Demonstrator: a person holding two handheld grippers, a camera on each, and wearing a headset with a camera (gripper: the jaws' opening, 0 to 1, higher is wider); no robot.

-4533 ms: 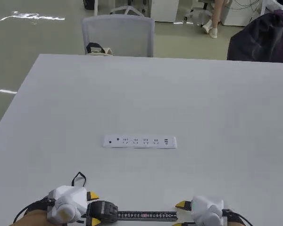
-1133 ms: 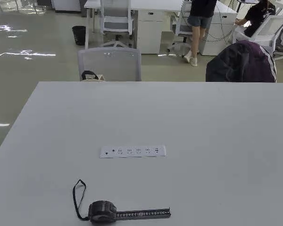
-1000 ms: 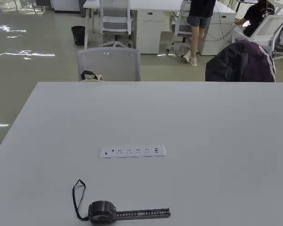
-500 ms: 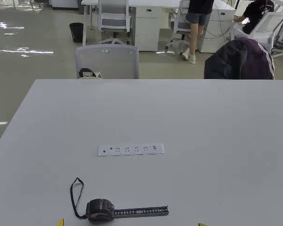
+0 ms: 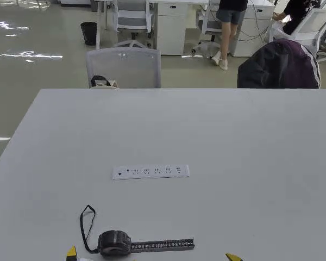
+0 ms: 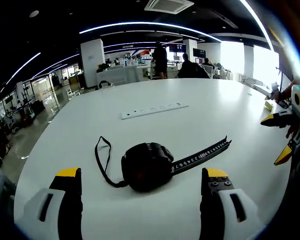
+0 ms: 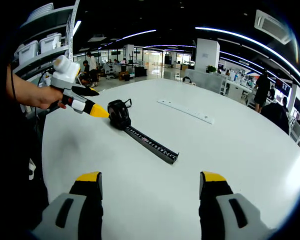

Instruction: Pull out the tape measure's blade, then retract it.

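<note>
We see the tape measure point(image 5: 115, 243) on the table point(image 5: 217, 136) at 12 o'clock from our wide-open left claw point(image 6: 141, 173), its case point(image 6: 146, 165) nearest that claw, its blade point(image 5: 163, 245) lying out toward 3 o'clock with the tip point(image 7: 172, 158) ahead of our right claw point(image 7: 151, 176), likewise spread wide.

The left hand-held gripper point(image 5: 71, 253) has come back in at the head view's bottom edge, a yellow tip at 7 o'clock of the tape measure point(image 5: 115, 243); the right hand-held gripper point(image 5: 233, 257) has returned at 4 o'clock of the blade's end point(image 5: 191, 243); four seconds back both touched the tape, now both stand apart from it.
</note>
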